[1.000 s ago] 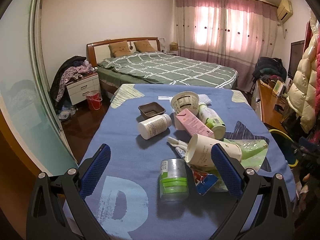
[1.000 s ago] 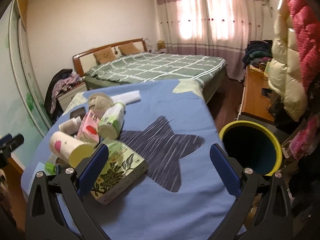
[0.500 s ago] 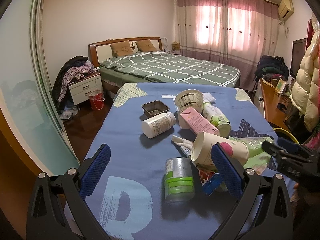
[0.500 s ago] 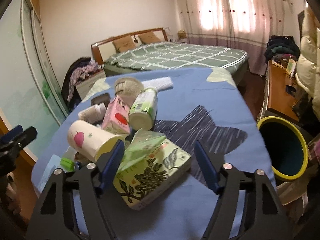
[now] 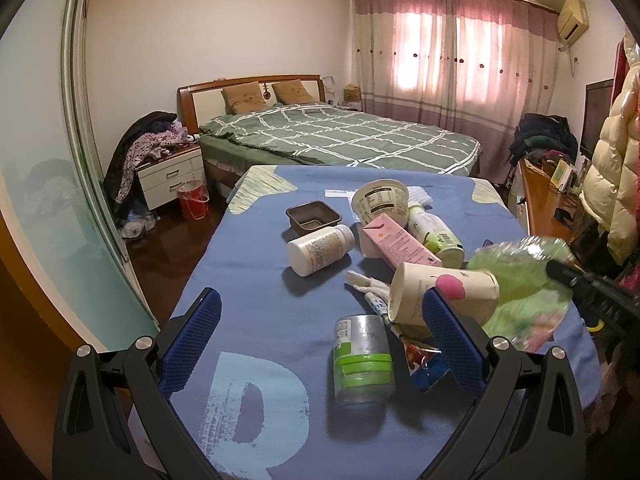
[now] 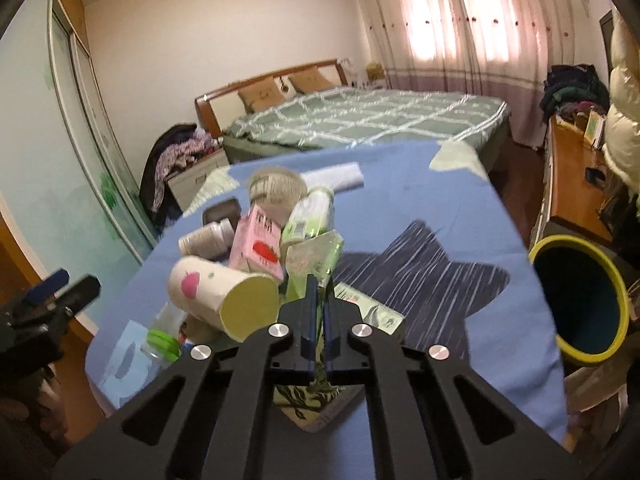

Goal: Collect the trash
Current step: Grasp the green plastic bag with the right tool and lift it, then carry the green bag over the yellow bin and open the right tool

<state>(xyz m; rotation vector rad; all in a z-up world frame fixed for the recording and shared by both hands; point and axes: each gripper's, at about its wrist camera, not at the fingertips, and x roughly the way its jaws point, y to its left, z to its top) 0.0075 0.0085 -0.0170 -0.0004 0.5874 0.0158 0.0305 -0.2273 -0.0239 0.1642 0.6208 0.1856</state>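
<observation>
Bedroom table under a blue cloth (image 5: 256,312); right hand-held gripper (image 6: 318,304) pinches a green bag (image 6: 316,256), left hand-held gripper (image 5: 320,340) gapes empty

The desk (image 5: 260,280) wears a blue cloth with a pale blue letter and a dark, white-streaked star (image 6: 420,272). The milk carton (image 5: 396,244) is pink; the paper cup (image 5: 444,292) is cream with a pink apple. The clear jar (image 5: 362,356) has a green lid. The bag (image 5: 520,276) is translucent green. The bin (image 6: 580,300) is dark with a yellow rim. The bed (image 5: 340,136) is green with white checks.
</observation>
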